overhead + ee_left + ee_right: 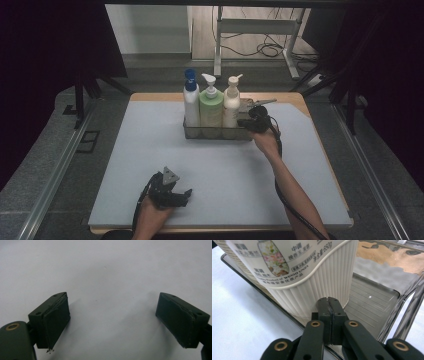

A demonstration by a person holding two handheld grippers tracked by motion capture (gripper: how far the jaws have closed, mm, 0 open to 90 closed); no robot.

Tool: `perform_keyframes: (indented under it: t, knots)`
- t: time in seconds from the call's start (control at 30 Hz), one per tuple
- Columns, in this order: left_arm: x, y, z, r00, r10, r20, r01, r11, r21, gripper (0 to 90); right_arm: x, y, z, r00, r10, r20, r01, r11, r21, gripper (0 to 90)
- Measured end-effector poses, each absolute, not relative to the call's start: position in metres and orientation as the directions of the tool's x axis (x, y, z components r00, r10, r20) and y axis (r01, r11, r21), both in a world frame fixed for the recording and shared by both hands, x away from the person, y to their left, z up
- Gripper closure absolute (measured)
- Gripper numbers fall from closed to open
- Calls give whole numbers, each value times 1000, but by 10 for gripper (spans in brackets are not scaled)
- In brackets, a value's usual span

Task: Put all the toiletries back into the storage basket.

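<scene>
Jaws of the right gripper (329, 300) pinch the clear tray's (372, 302) near rim, cream bottle (317, 285) upright just beyond; left gripper (112, 320) gapes, well apart.

Cream bottle (307, 277) top cut off by frame edge; tray (372, 302) near wall hidden behind right claw (328, 300).
</scene>
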State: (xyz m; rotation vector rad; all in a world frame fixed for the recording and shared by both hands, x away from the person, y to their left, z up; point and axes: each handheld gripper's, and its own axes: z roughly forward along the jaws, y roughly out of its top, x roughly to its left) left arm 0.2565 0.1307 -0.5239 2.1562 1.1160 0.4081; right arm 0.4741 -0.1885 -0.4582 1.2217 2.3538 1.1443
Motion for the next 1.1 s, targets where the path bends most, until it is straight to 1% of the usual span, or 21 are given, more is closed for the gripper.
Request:
perform_keyframes:
  t: [0.07, 0.23, 0.37, 0.83, 1.1]
  knots:
    - [257, 131, -524, 586, 810, -26, 601, -413, 684, 117, 474, -190, -458, -610, 783, 123, 579, 334, 744, 832]
    - [257, 131, -524, 586, 810, -26, 601, -413, 685, 117, 472, -195, -458, -610, 780, 137, 570, 313, 760, 796]
    - [256, 131, -524, 586, 810, -26, 601, -413, 685, 117, 469, -195, -454, -613, 781, 123, 558, 317, 767, 764]
    - [256, 131, -524, 586, 810, -26, 600, -413, 685, 117, 460, -202, -441, -606, 791, 89, 530, 317, 787, 544]
    - [256, 131, -524, 586, 810, -26, 600, -412, 686, 117, 451, -205, -433, -622, 780, 73, 507, 330, 796, 465]
